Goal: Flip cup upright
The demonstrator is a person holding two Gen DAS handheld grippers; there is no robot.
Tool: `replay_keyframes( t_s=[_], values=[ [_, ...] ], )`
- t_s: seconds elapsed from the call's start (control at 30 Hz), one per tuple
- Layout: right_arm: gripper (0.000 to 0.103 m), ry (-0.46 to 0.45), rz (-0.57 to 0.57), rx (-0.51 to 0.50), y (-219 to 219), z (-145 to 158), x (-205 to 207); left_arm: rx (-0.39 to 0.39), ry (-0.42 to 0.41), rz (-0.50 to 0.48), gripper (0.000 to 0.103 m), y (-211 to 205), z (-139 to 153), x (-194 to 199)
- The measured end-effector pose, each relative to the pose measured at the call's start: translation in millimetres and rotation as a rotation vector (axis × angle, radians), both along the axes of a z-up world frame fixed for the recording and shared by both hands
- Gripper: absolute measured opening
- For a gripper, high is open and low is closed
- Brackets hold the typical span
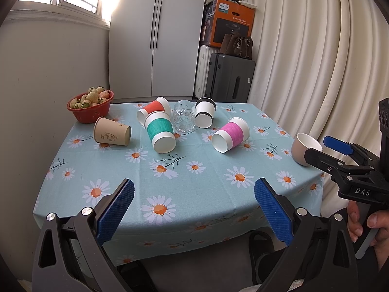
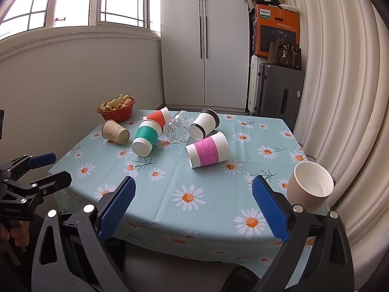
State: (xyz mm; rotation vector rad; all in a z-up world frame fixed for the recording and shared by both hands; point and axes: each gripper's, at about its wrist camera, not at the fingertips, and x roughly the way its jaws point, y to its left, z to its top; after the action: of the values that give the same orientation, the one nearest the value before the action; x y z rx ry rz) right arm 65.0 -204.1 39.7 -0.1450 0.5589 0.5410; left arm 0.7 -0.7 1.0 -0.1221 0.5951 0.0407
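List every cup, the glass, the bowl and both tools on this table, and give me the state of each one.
Kraft paper cup: on its side.
Orange-sleeved cup: on its side.
Green-sleeved cup: on its side.
Glass: on its side.
Black-banded cup: on its side.
Pink-sleeved cup: on its side.
Beige cup: upright, empty.
Red bowl: upright, holding strawberries.
Left tool: open, empty.
Right tool: open, empty.
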Motion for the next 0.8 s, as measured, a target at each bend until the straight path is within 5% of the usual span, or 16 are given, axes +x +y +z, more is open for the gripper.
replay_keyframes(
  t_s=[0.8],
  values=[
    [0.096,-0.001,-0.001,-0.007,-0.4,-0.9,-0.2,-0.006,-0.001,0.004,0.097,1.8,-2.3,-1.3]
  ],
)
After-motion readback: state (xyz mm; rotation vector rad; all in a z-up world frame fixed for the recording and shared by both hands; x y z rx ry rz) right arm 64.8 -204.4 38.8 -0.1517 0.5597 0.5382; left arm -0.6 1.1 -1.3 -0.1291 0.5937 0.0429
